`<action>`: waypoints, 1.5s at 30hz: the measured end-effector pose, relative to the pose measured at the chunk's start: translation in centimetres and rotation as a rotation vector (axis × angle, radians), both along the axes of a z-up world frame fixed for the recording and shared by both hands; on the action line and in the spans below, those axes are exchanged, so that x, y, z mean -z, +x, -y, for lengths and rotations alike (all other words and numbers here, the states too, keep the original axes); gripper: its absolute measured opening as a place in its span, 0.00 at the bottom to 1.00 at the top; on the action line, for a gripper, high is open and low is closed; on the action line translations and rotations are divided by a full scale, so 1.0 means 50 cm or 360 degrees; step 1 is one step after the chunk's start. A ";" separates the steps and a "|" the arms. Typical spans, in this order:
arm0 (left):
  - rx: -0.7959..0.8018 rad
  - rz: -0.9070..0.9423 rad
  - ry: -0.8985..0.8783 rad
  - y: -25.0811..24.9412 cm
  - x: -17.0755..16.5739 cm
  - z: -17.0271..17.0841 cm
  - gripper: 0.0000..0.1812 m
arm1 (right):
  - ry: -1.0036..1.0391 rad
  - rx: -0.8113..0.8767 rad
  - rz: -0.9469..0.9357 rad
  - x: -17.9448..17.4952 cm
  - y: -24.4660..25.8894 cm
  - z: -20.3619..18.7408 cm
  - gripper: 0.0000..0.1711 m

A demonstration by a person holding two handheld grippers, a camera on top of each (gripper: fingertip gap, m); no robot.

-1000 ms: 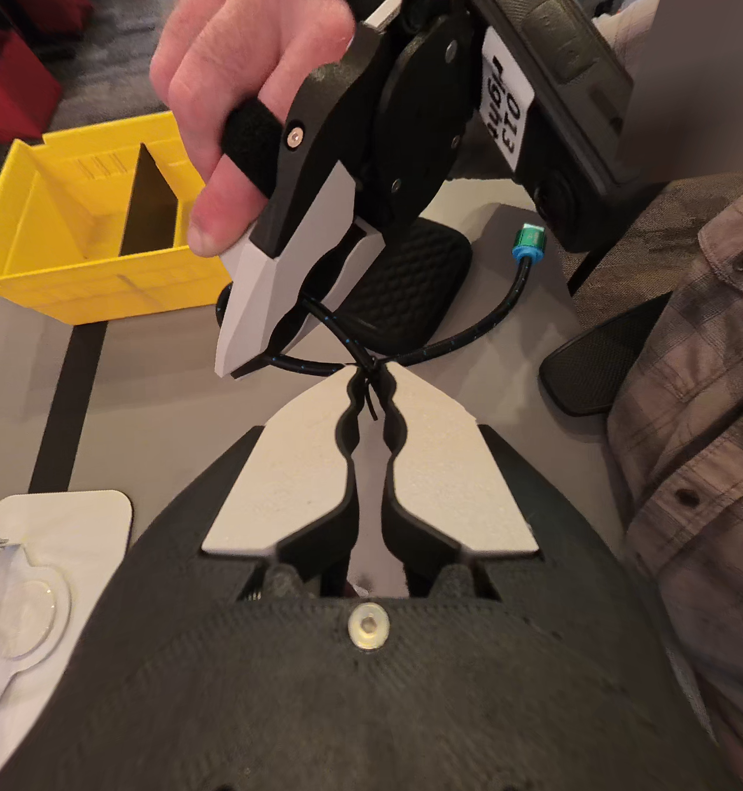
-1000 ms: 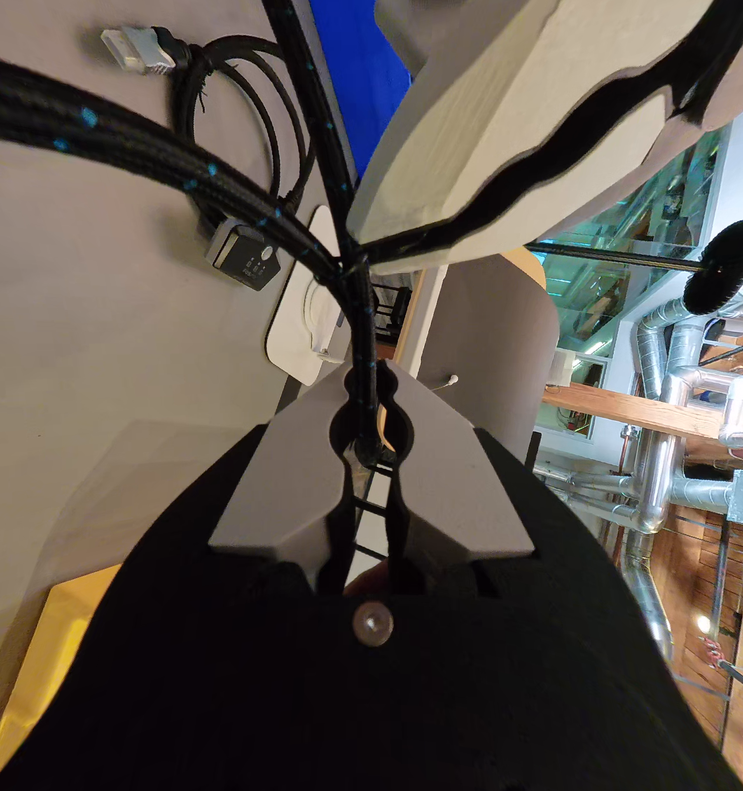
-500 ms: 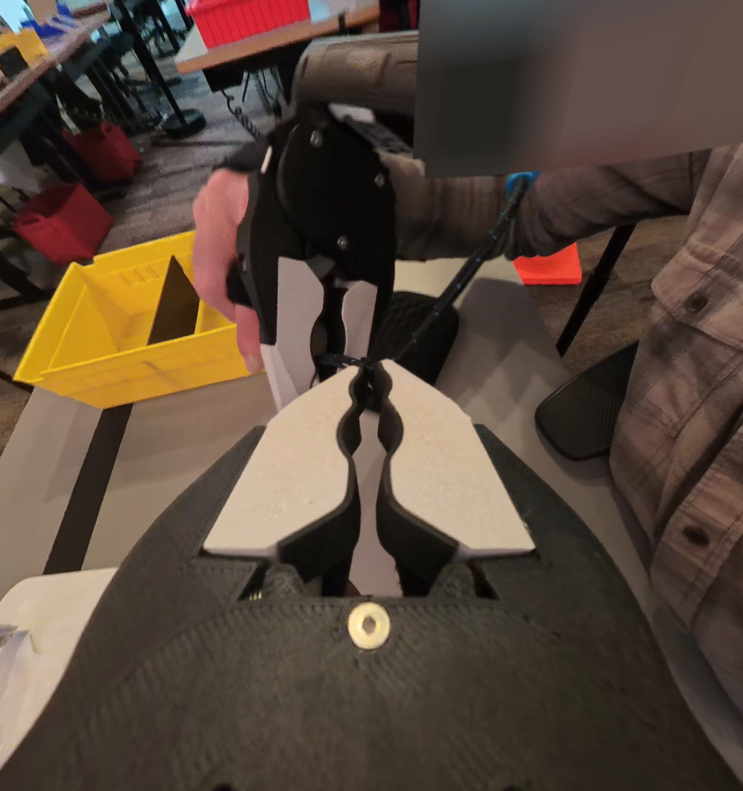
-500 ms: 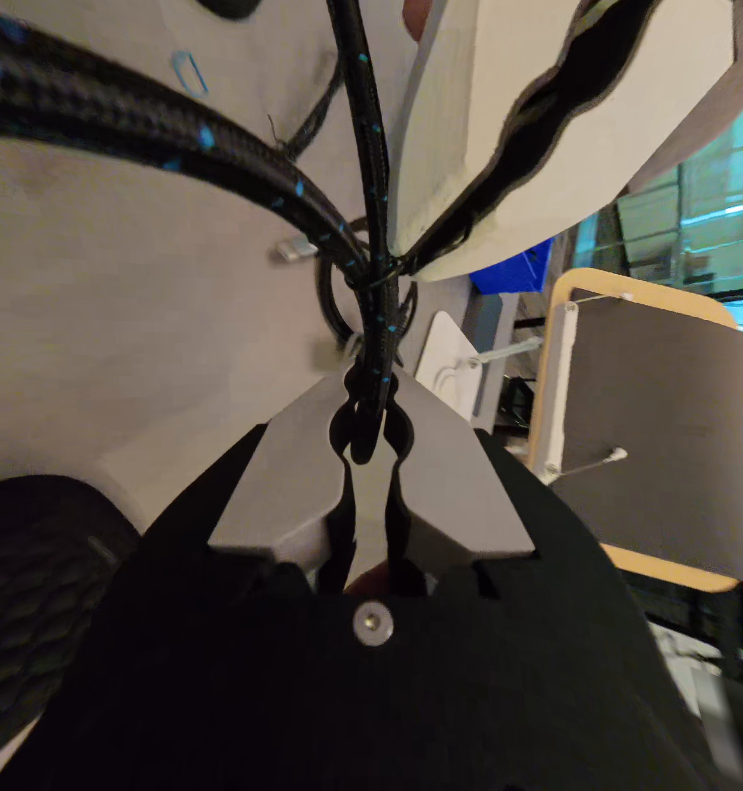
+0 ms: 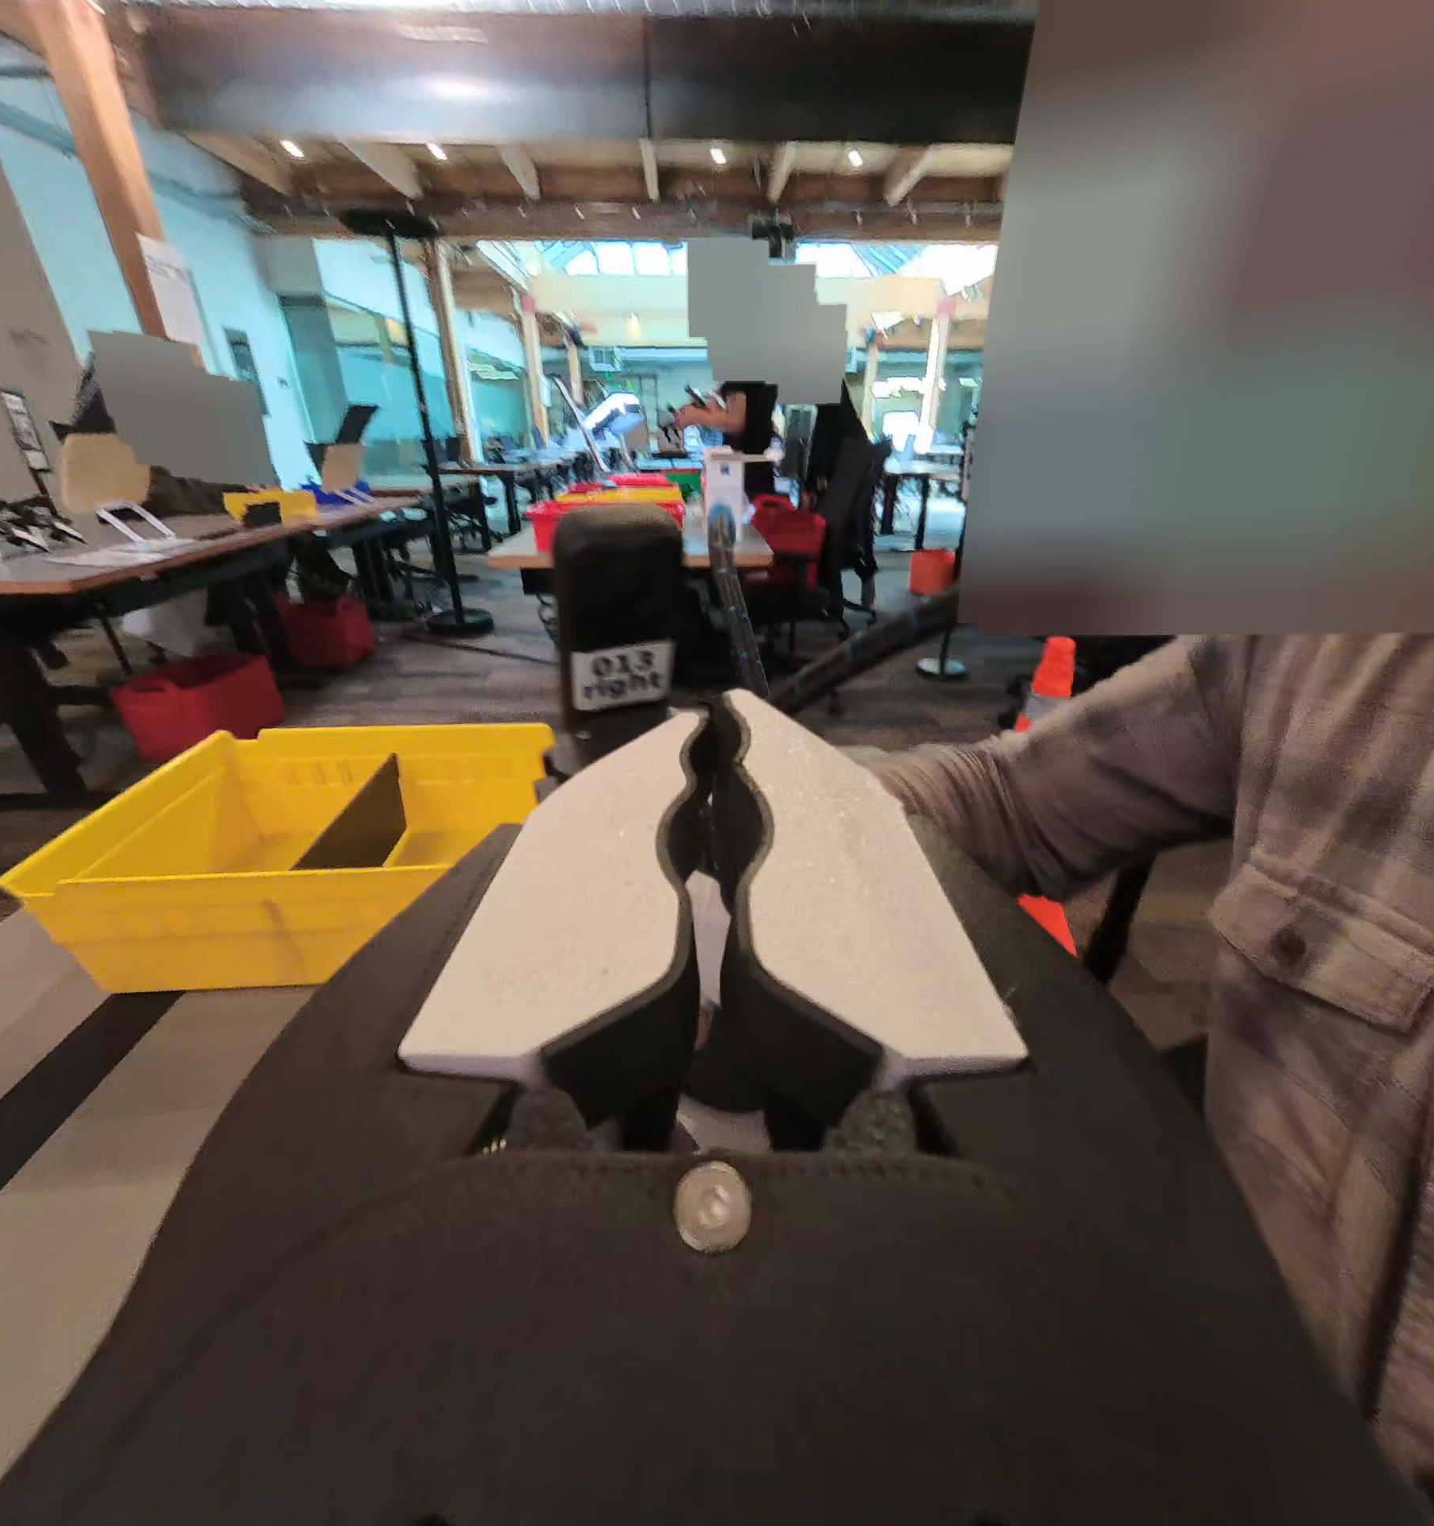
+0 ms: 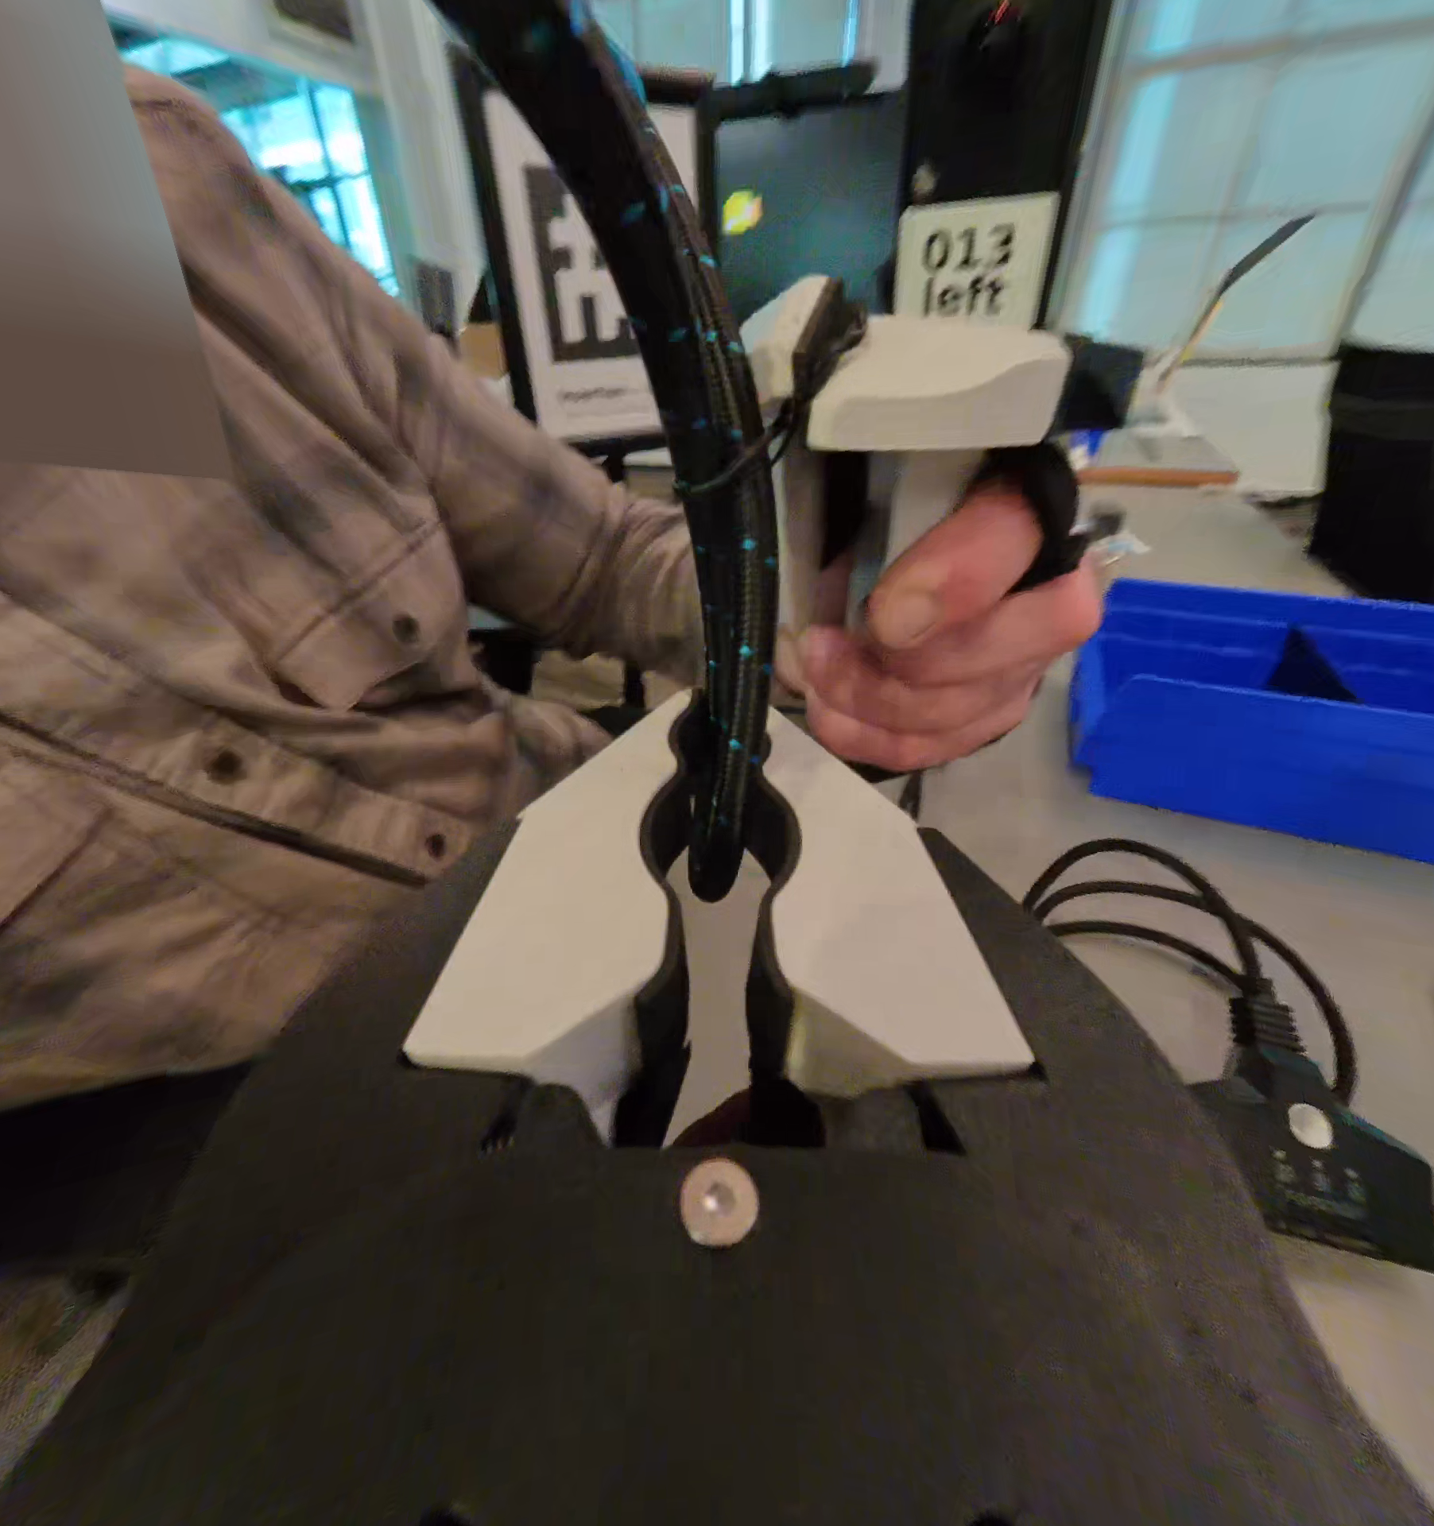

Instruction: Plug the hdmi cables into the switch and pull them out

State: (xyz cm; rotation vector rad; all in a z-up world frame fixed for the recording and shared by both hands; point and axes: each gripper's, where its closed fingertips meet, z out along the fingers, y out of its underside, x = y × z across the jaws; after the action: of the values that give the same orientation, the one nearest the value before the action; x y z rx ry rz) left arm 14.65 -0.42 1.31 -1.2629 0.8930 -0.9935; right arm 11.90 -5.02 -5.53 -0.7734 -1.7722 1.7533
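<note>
My right gripper is shut on a folded bundle of black braided HDMI cable with blue flecks, which rises and curves up out of the frame. My left gripper is shut on the thin black tie wrapped around that bundle; it also shows in the right wrist view, held in a hand. The two grippers face each other above the table. The black HDMI switch lies on the grey table at the right with its own black lead coiled. The plugs of the held cable are hidden.
A yellow divided bin sits on the table at left in the left wrist view. A blue divided bin sits beyond the switch. A person in a plaid shirt is close by. The right gripper's body stands just behind my left fingertips. The gap from one gripper's tips to the other's is roughly 8 centimetres.
Both grippers have lifted and tilted up from the table, so the views now look level across the room. The cable bundle stays in the right gripper and the tie in the left.
</note>
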 end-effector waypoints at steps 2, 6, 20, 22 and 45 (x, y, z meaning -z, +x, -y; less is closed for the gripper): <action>-0.0069 0.0014 0.0017 -0.004 -0.002 -0.008 0.00 | -0.0114 0.0108 -0.0084 -0.016 -0.011 -0.003 0.01; -0.0227 0.0007 0.0081 -0.012 -0.002 -0.022 0.00 | -0.0420 0.0105 -0.0135 -0.038 -0.008 0.004 0.02; -0.0883 -0.0188 0.0237 -0.066 0.024 -0.074 0.00 | -0.0737 0.0469 -0.0362 -0.108 -0.025 0.013 0.32; -0.0913 -0.0195 0.0235 -0.070 0.030 -0.074 0.00 | -0.0586 0.0596 -0.0347 -0.097 -0.035 0.022 0.39; -0.0576 -0.0577 0.0127 -0.030 0.117 -0.040 0.00 | 0.0667 0.0957 -0.0140 -0.074 -0.019 -0.138 0.35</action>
State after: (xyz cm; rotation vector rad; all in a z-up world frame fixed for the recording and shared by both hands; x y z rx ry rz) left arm 13.16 1.56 -4.55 -1.4976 0.9245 -0.4463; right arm 10.92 1.90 -1.81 -0.9041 -1.5531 0.9711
